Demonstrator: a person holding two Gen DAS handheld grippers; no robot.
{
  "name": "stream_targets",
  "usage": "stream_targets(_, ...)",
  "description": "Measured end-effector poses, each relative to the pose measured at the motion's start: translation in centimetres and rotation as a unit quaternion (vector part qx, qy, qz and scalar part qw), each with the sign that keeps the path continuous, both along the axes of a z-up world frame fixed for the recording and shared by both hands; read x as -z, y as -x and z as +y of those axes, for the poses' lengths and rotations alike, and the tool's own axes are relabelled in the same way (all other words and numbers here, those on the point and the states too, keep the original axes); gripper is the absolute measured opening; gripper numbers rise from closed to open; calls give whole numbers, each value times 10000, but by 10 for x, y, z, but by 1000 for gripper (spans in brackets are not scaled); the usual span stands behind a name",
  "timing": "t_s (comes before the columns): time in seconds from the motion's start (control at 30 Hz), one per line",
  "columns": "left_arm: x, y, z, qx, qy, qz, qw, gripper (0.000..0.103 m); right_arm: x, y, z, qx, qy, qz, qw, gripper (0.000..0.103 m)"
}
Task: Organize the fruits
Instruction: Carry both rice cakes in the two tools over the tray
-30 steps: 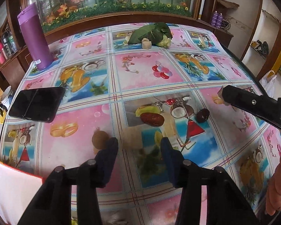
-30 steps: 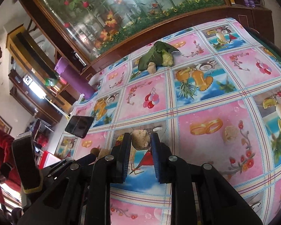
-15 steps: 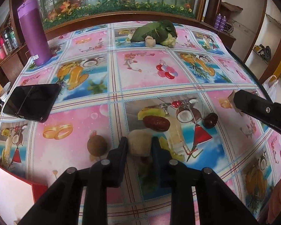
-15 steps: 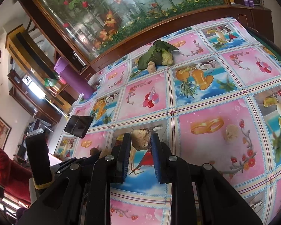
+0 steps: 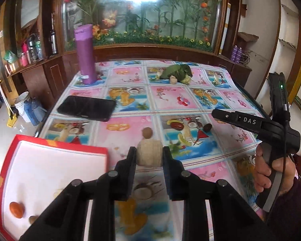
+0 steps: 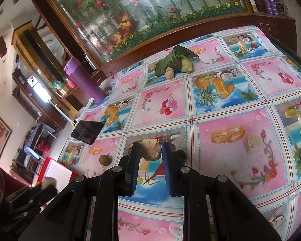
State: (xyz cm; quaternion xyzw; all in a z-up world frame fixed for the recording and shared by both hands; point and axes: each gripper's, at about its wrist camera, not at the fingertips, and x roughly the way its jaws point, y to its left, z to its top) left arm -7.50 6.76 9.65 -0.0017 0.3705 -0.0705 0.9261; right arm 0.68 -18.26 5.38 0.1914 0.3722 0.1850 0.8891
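Left gripper: the left gripper (image 5: 149,156) is clamping a pale, rough-skinned round fruit (image 5: 149,154) between its two fingers, lifted above the counter (image 5: 166,98), just right of the red tray's near corner.
Right gripper: the right gripper (image 6: 150,152) is pinching a tan, lumpy fruit (image 6: 150,149) between its blue-padded fingers (image 6: 167,160), held over the counter's patterned cloth; in the left wrist view the same gripper (image 5: 214,112) is reaching in from 3 o'clock, the person's hand (image 5: 271,172) wrapping its handle.
Red tray: a red-rimmed tray (image 5: 8,152) with a white floor is sitting at 8 o'clock in the left wrist view, holding an orange fruit (image 5: 16,209) and a small brownish piece (image 5: 33,219) near its front edge.
Loose fruit: a small brown round fruit (image 5: 147,132) is lying just beyond the left gripper's load; a dark red date-like fruit (image 5: 177,126) and a dark brown one (image 5: 207,127) are resting farther right at 1 o'clock. A pale chunk (image 6: 252,142) is sitting alone at 3 o'clock in the right wrist view.
Far end: a leafy green bundle (image 5: 175,72) with a beige piece (image 5: 173,79) touching it is lying at 12 o'clock.
Other items: a purple bottle (image 5: 85,54) is standing upright at 11 o'clock; a black phone (image 5: 87,108) is lying flat in front of it.
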Motion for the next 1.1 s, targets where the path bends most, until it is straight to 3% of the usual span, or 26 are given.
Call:
stream_targets(0.13,-6,25,53,-555,-207,-135,9982,28,2,8,16,-137,96,-19,9999,21)
stream_targets(0.27,4,36,110,-1145,-185,26,9932,28,0,22,48,-444,-6,-3,9990,21)
stream_targets(0.47,22,37,167,-1664,-136,283,9856,28,-12,46,142,-1304,-50,-70,9914,21)
stream_targets(0.6,32,32,182,-1719,-137,394,9842,28,-19,55,214,-1858,175,-98,9824,21)
stream_targets(0.73,40,27,194,-1759,-162,463,9832,28,-12,55,260,-2061,330,45,9780,21)
stream_targets(1.1,57,21,206,-1752,-455,634,9814,28,24,48,292,-2060,831,582,9733,21)
